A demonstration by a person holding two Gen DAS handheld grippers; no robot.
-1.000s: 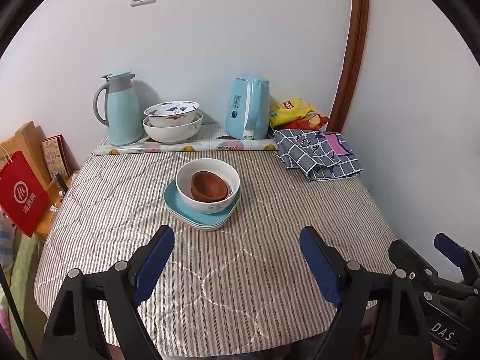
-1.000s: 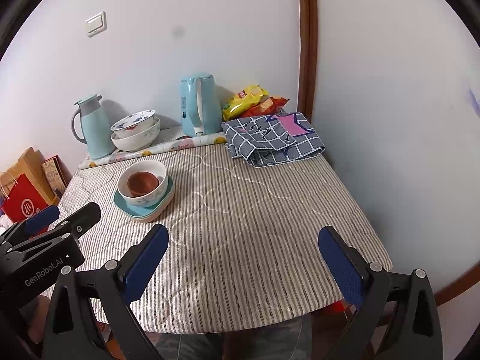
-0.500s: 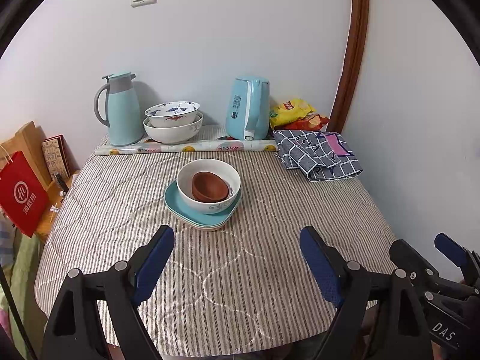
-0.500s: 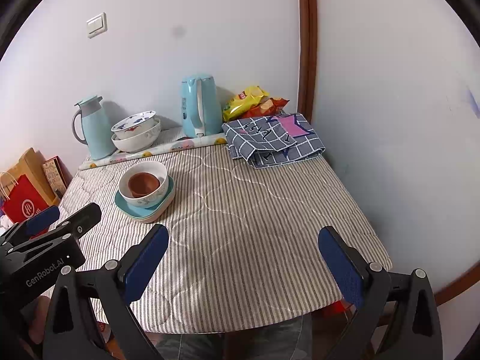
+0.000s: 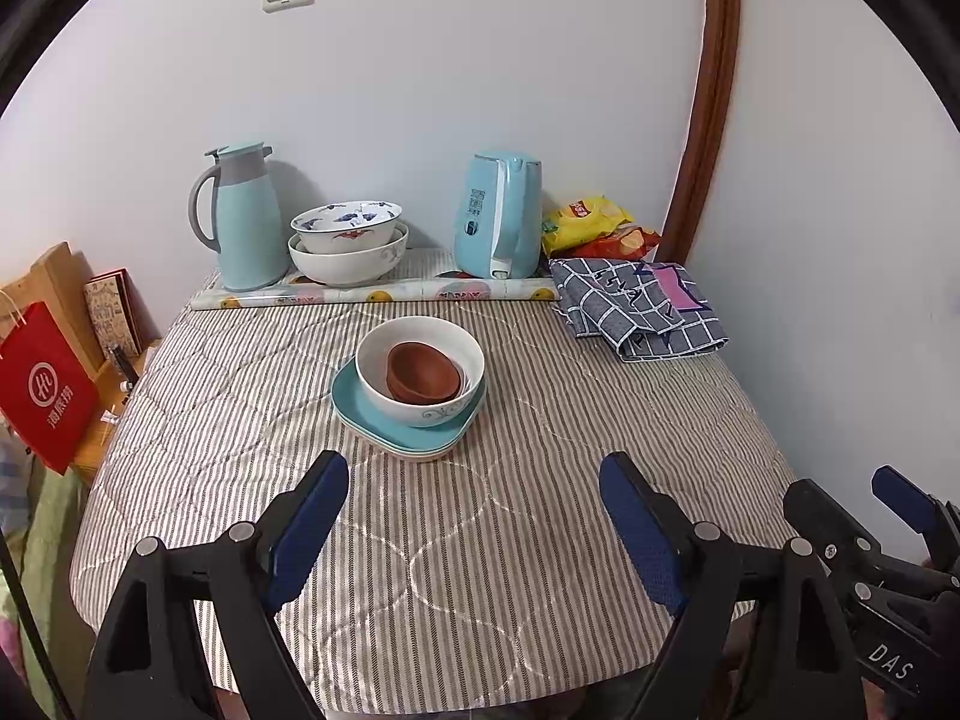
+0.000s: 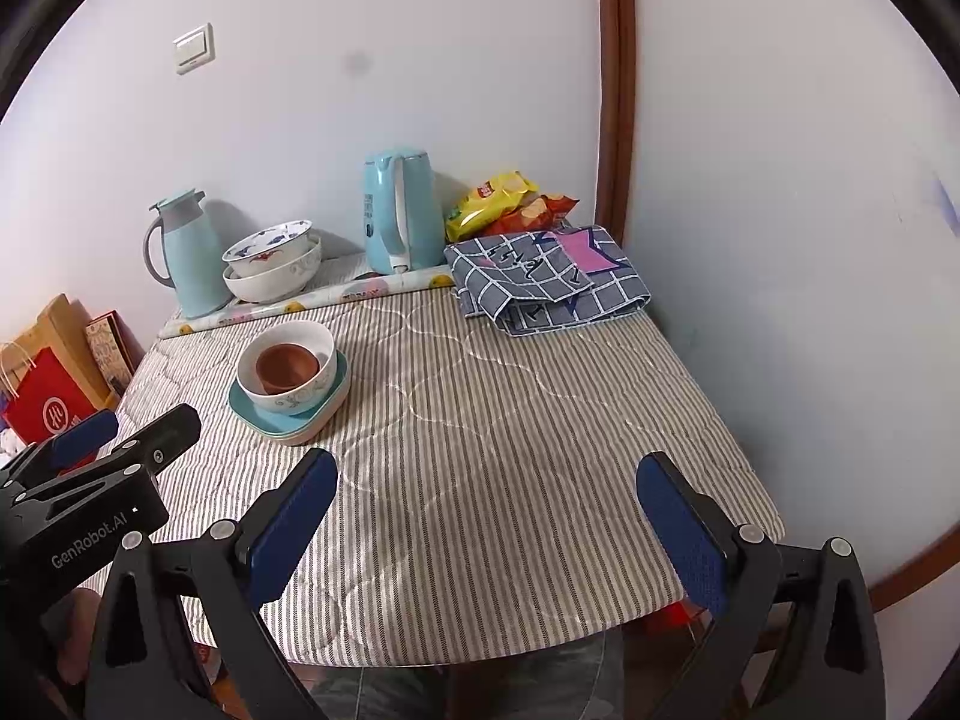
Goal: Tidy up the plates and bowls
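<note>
**Both grippers wait wide apart, short of the stacked dishes**

Nothing on the surface has shifted since a second ago; only the two cameras have crept very slightly, and both pairs of fingers stay spread with nothing between them. On the left gripper (image 5: 474, 516) the blue fingers (image 5: 309, 519) stand released above the near edge of the striped surface (image 5: 540, 570), aimed at the stack a little ahead. The right gripper (image 6: 486, 516) is equally released, hovering over bare cloth with the stack off to its left.

That stack sits mid-surface: small brown bowls (image 5: 423, 372) nested inside a white bowl (image 5: 420, 369), which rests on teal plates (image 5: 360, 411). Nesting them this way probably keeps the pile compact and lets it be taken apart from the top down.

Against the wall, two larger patterned bowls (image 5: 348, 240) sit nested between a thermos jug (image 5: 243, 219) and a blue kettle (image 5: 498, 216), with snack bags (image 5: 585, 219) and a folded checked cloth (image 5: 636, 306) to the right.

From the left wrist, two brown rims show; from the right wrist, they read as a single bowl, while the plate edges (image 6: 312, 420) show their layering more clearly.
</note>
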